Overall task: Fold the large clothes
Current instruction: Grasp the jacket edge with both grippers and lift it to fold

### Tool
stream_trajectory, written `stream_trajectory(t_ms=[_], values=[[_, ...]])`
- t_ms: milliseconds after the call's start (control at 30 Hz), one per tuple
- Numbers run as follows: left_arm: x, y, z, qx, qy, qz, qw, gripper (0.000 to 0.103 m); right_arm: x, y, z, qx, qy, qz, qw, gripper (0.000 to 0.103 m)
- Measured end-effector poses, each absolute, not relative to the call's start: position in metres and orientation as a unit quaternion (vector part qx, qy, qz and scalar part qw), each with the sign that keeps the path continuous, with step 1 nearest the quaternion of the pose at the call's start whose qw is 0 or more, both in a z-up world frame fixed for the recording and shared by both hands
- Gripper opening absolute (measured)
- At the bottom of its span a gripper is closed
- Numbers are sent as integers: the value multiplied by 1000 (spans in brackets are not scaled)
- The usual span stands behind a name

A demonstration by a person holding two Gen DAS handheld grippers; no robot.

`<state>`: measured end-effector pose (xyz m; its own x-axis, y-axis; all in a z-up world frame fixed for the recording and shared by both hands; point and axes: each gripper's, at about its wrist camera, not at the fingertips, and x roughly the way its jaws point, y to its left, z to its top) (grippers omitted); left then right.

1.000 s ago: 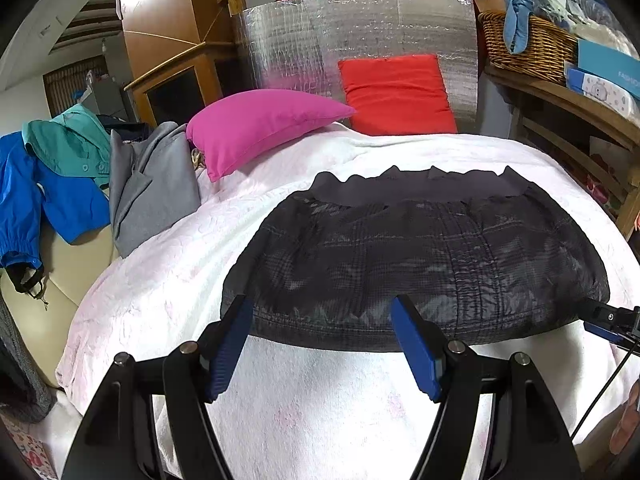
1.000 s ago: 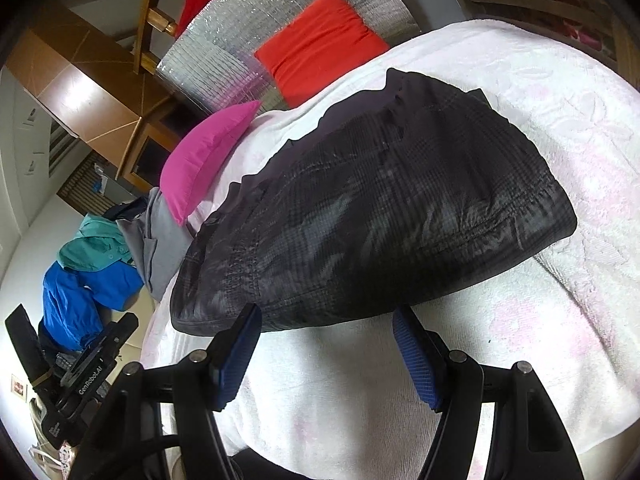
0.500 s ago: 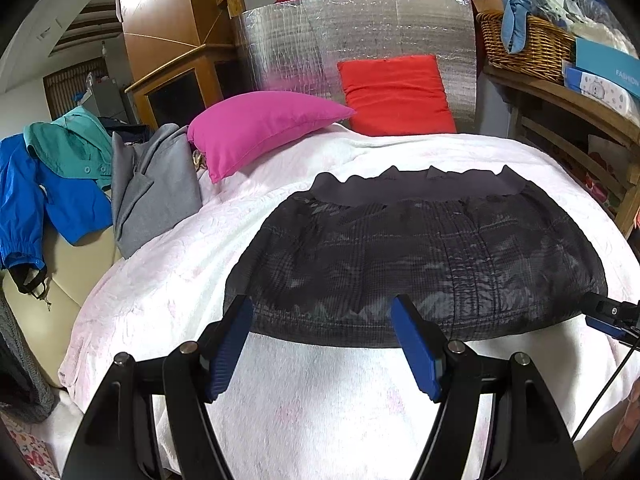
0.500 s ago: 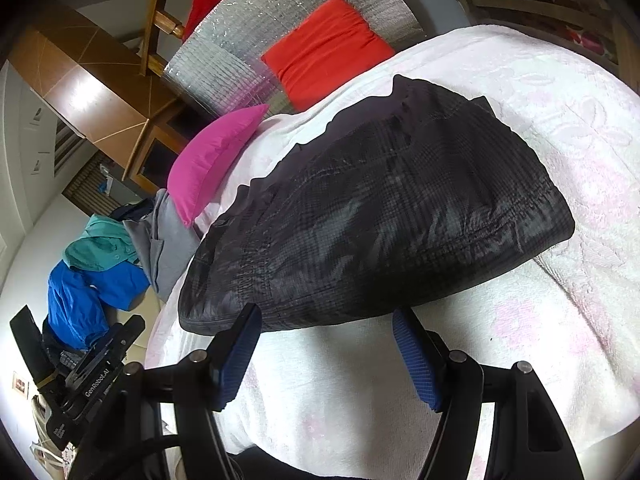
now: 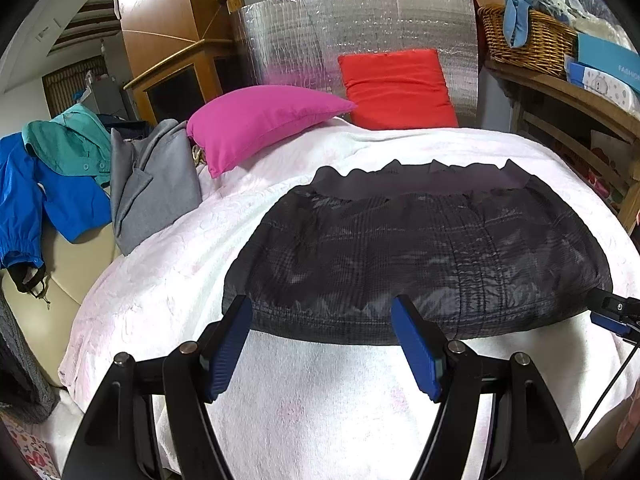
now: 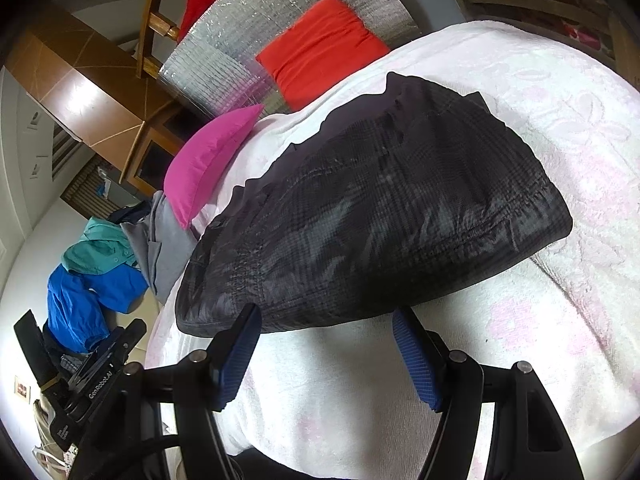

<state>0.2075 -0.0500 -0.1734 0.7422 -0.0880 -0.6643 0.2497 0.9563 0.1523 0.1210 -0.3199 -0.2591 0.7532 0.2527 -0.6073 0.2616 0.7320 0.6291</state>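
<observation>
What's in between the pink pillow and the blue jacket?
A folded grey garment and a teal garment lie between the pink pillow and the blue jacket, clearest in the left wrist view.

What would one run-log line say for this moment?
left gripper: open, empty | right gripper: open, empty | black jacket: folded on white blanket

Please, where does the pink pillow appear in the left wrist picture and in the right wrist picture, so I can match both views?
Left wrist view: the pink pillow lies in the upper left of centre, behind the black jacket, beside the red cushion.
Right wrist view: the pink pillow sits left of centre, tilted, at the far left end of the black jacket.
Shared landmark: the red cushion against the silver foil panel.
</observation>
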Motion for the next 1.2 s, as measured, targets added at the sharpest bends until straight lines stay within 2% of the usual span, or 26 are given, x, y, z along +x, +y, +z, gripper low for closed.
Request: stream_trajectory(t_ms=[133,233,467,700,933,1200], values=[[218,-41,-188,93,391,-113,909,73,119,-328,-265,378,352,-8,856,71],[239,-20,-213,38,462,-127,877,73,113,-345,-274,406,346,-22,846,71],[279,44,-243,-96,520,-99,843,73,93,-399,-308,512,318,-57,796,72],[309,96,-265,-195,534,-61,820,73,90,-431,-334,589,295,-82,748,73],[337,114,-279,-258,540,-65,798,73,116,-441,-332,588,293,-93,748,81],[357,96,-276,-294,534,-109,785,73,141,-438,-325,557,298,-114,767,81]])
